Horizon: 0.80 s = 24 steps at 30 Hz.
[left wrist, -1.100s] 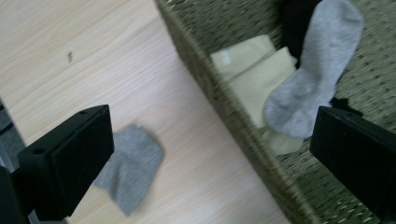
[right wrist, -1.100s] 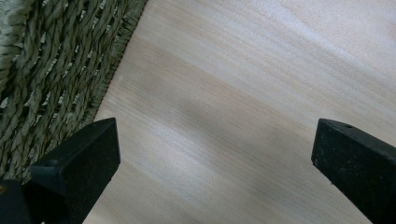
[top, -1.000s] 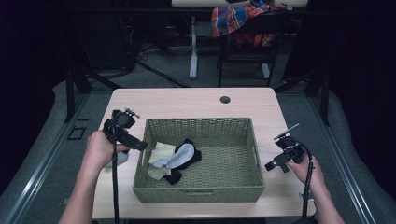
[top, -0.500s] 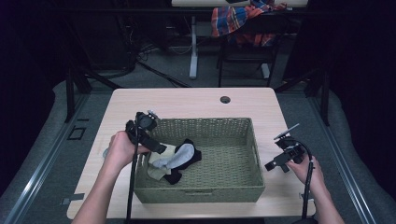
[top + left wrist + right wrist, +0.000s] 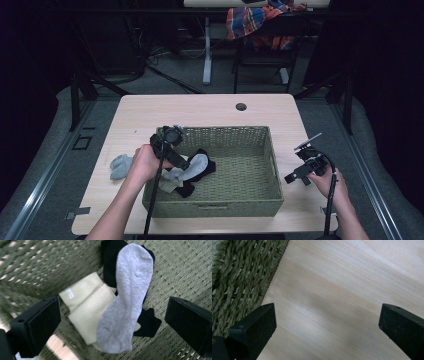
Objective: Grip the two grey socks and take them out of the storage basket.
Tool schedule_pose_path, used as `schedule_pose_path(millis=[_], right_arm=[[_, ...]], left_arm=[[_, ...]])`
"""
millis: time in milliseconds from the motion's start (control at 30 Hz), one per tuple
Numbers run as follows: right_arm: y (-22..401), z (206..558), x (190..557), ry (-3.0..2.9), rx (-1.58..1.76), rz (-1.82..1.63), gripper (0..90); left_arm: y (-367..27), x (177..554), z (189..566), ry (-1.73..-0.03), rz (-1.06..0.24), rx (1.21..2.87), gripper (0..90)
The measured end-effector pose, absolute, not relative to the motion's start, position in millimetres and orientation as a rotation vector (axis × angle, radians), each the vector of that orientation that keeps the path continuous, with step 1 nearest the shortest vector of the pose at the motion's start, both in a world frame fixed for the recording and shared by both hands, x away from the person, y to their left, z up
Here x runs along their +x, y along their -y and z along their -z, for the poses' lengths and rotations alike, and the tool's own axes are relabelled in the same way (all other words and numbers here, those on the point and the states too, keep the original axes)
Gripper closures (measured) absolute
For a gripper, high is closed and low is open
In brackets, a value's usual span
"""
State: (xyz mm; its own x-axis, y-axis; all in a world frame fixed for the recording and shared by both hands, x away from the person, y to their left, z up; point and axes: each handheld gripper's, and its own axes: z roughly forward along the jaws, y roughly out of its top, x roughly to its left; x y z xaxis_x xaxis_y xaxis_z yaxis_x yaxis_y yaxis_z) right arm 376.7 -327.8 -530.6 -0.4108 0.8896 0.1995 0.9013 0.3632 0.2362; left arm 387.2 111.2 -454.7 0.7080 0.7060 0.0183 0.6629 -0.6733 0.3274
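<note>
Left gripper view, left gripper point(image 5: 112, 322) spread wide above grey sock point(image 5: 127, 302) at wicker basket's point(image 5: 250, 200) left end, right gripper point(image 5: 327, 327) spread over tabletop point(image 5: 352, 290).

Lettering: one small pale print mark on the cuff of the cream sock point(image 5: 86, 307), seen in the left gripper view; too blurred to read; no other text, label, brand, number or sign legible in any view.

High view looks down on the basket point(image 5: 240, 165); both gripper views sit close beside that basket.
</note>
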Motion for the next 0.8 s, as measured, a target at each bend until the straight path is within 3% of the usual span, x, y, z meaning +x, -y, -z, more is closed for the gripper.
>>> schedule_pose_path(millis=[67,233,633,700,800], right_arm=[[329.2,527.7,379.1,2.592,-1.635,0.413,1.0],[326.6,531.3,378.8,2.573,-1.667,0.447,1.0],[328.4,528.7,378.3,2.587,-1.626,0.419,1.1],[328.3,528.5,378.2,2.590,-1.632,0.414,1.1],[328.5,528.8,378.1,2.587,-1.637,0.416,1.1]], left_arm=[[-107.1,386.5,457.6,-1.068,-0.201,2.630,2.9],[-100.7,386.9,465.8,-1.040,-0.155,2.666,17.3],[-88.0,391.9,496.8,-1.026,-0.115,2.790,64.4],[-86.3,392.1,500.2,-1.020,-0.092,2.806,75.7],[-85.6,390.2,499.9,-1.004,-0.123,2.811,83.3]])
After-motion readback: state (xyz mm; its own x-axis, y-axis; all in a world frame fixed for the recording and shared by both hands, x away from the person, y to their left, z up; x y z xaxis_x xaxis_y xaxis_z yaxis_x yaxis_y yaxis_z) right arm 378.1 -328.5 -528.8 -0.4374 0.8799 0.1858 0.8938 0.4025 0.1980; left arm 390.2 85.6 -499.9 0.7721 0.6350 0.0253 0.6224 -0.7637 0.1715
